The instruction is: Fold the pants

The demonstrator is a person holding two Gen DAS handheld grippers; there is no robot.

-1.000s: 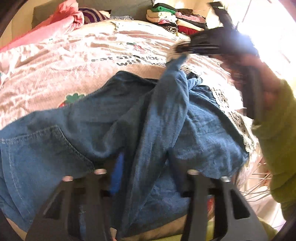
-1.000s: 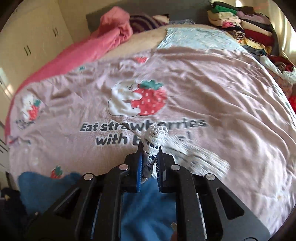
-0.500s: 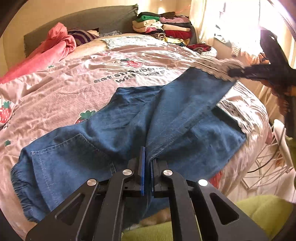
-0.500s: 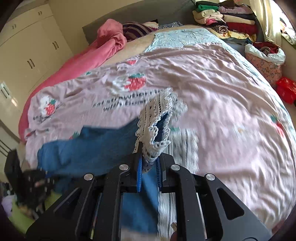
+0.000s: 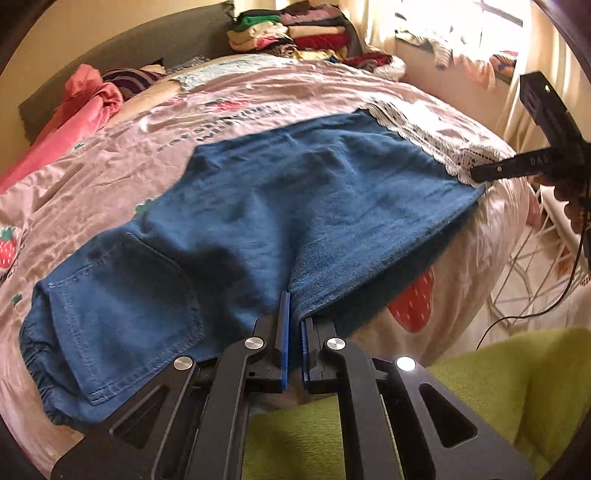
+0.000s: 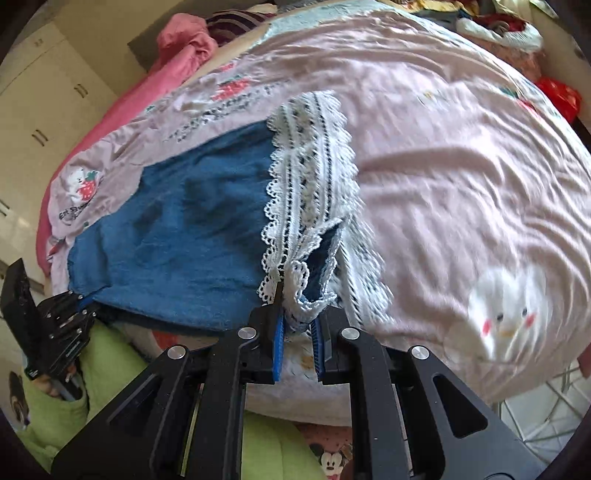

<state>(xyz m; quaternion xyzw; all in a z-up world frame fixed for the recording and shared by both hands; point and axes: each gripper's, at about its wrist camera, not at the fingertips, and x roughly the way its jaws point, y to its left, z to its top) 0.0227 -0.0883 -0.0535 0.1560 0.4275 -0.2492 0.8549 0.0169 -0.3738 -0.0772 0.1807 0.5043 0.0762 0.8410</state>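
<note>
- Right now the pants (image 5: pixel 280 206) lie spread flat across the pink strawberry bedspread (image 6: pixel 461 155), waistband and back pocket (image 5: pixel 122 314) at the left in the left wrist view.
- Left gripper (image 5: pixel 293 325) is clamped on the denim's near edge.
- Right gripper (image 6: pixel 298 325) pinches the white lace hem (image 6: pixel 314 177) at the leg end, by the bed's edge.
- Folded clothes (image 5: pixel 288 33) are stacked at the headboard.

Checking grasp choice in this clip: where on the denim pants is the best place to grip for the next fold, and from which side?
The lace hem at the leg end, from the near bed edge. It is a doubled, free edge overhanging toward the person, so flat pads can pinch it, as the right gripper does. The left gripper pinches the near denim edge of the pants.
</note>
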